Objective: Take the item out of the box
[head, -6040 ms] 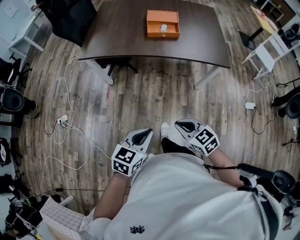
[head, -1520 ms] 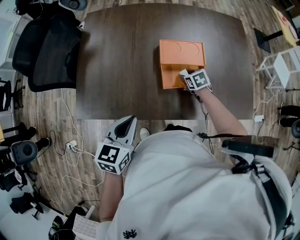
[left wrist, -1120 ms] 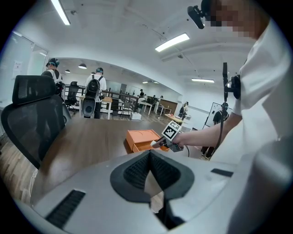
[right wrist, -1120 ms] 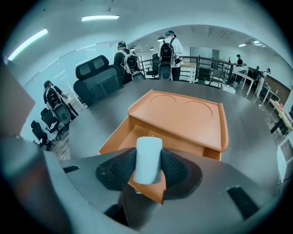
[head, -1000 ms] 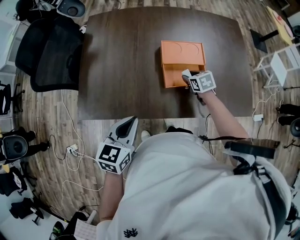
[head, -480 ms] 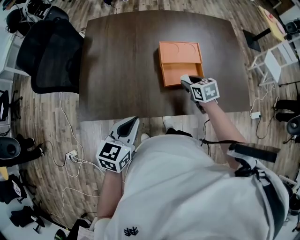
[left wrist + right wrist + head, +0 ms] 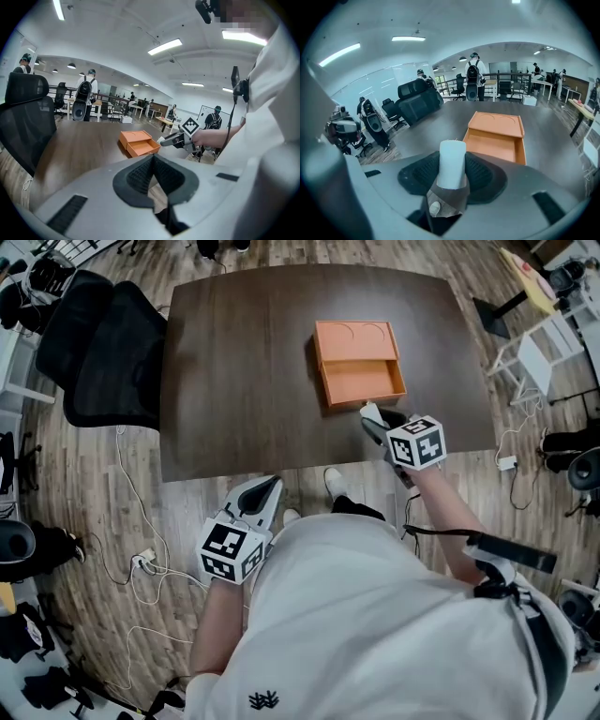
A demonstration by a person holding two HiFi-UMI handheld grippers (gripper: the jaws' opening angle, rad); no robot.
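An orange box (image 7: 356, 362) lies on the dark table (image 7: 234, 371) with its drawer pulled out toward me, and the tray looks empty (image 7: 494, 143). My right gripper (image 7: 371, 414) hovers just in front of the box near the table's front edge. It is shut on a white item (image 7: 453, 157), an upright rounded block between the pads. The left gripper view shows the box (image 7: 138, 143) and the right gripper (image 7: 165, 139) from the side. My left gripper (image 7: 266, 491) hangs by my hip over the floor, with its jaws together and nothing in them (image 7: 153, 161).
A black office chair (image 7: 103, 352) stands at the table's left side. Cables (image 7: 141, 559) trail over the wooden floor on the left. White furniture (image 7: 544, 343) stands to the right of the table. Several people stand far off in the room (image 7: 474, 75).
My right gripper has drawn back from the open drawer toward the table's front edge, with the white item in its jaws. The left gripper has stayed by my hip.
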